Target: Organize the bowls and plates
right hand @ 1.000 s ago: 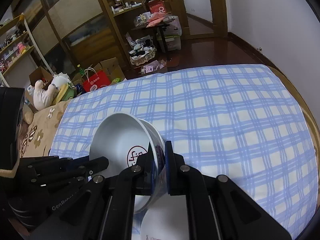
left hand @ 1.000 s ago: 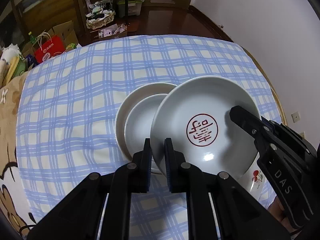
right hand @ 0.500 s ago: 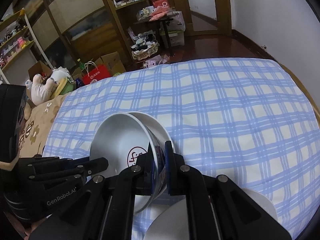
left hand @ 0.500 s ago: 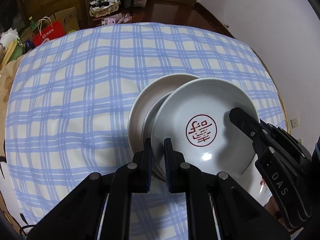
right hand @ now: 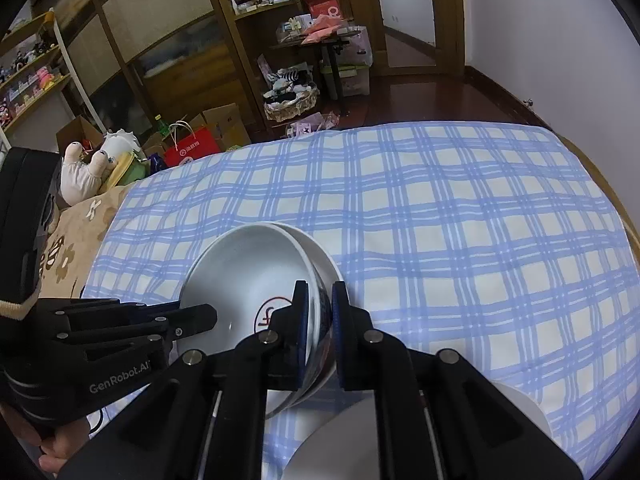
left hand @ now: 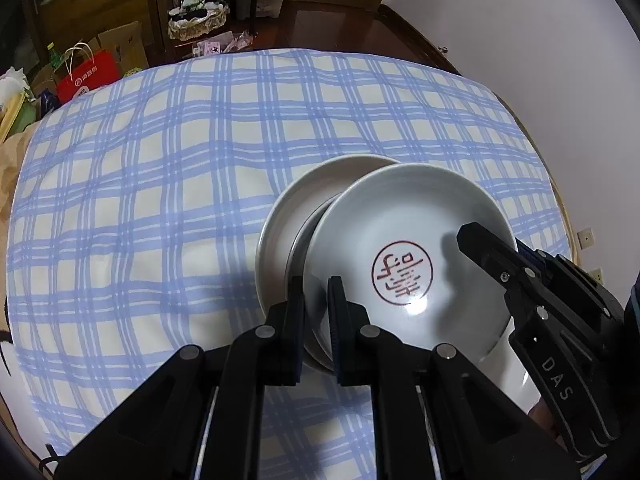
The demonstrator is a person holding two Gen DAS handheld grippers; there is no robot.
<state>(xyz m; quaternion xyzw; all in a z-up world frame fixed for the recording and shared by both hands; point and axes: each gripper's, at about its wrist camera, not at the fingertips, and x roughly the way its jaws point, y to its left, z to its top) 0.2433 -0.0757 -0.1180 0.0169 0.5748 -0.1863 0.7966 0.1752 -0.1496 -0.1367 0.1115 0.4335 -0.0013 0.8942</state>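
While the blue-checked cloth (left hand: 160, 160) is seen to carry very little, the sorting is judged to be well advanced but not finished. Toward 4 o'clock on the cloth a wide white dish (left hand: 296, 208) is laid flat, and the edge of a second, smaller dish is glimpsed inside it. A marked bowl (left hand: 404, 248), bearing a red seal in its bottom, is held over these, offset toward 4 o'clock and tilted, so it is not taken to be seated yet. At 5 o'clock from this stack a loose white plate (right hand: 520, 404) is left lying apart; whether it touches the stack cannot be told.

The bowl's rim is pinched at 7 o'clock by the left tool (left hand: 316, 284), whose pads are pressed onto it. At 3 o'clock the rim is gripped by the right tool (right hand: 320, 286); its jaws have just been eased open slightly, yet the rim is held between them and the pads appear to touch it.

Remaining work is judged to be lowering and centring the bowl, letting go, and placing the loose plate.
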